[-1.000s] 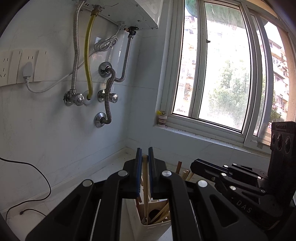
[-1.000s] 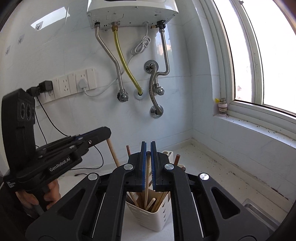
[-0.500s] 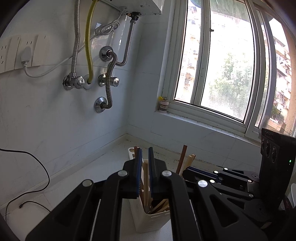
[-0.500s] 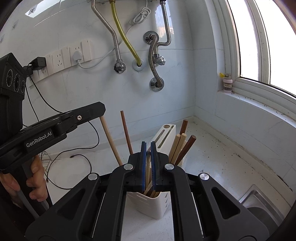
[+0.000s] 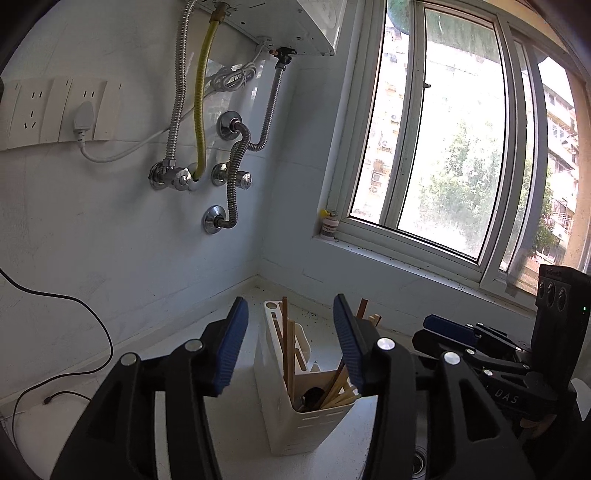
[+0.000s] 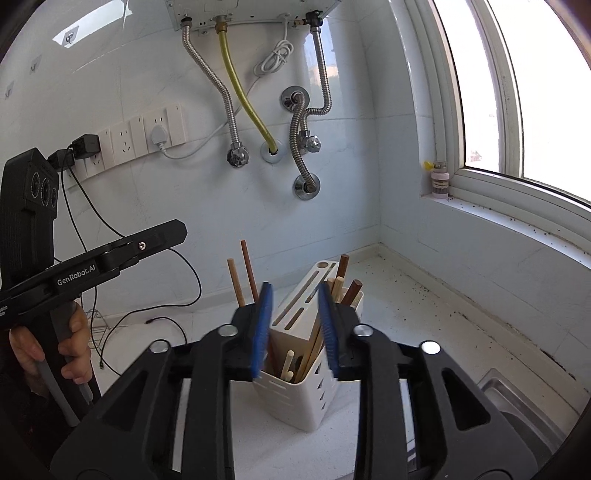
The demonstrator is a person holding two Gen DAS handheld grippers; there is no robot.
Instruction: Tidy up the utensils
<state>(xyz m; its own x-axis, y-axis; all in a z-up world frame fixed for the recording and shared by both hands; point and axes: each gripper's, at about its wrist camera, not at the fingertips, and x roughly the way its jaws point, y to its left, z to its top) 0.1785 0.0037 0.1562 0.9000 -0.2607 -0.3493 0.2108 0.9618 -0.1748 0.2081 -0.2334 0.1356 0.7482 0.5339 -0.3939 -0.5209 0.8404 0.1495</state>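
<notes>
Countertop (image 6: 424,295) speckled w/ grit, tiled wall (image 6: 129,221), window (image 5: 454,147)

A yellow hose (image 6: 246,99) is hanging below the heater (image 5: 295,26). A plug (image 6: 159,136) is sitting in the sockets (image 6: 140,138). A small jar (image 6: 439,180) is standing on the windowsill (image 6: 517,218).

Chopsticks (image 6: 245,275) in holder (image 6: 314,398) on counter (image 6: 424,306), sink (image 6: 517,391) right

White slotted utensil holder (image 6: 314,391) standing upright on the pale bench (image 6: 399,314) near the corner. Inside, wooden chopsticks (image 5: 290,354) in light and dark brown, leaning at varied angles, tips poking above the rim; flat knife-slot section (image 6: 306,291) at the back.
</notes>
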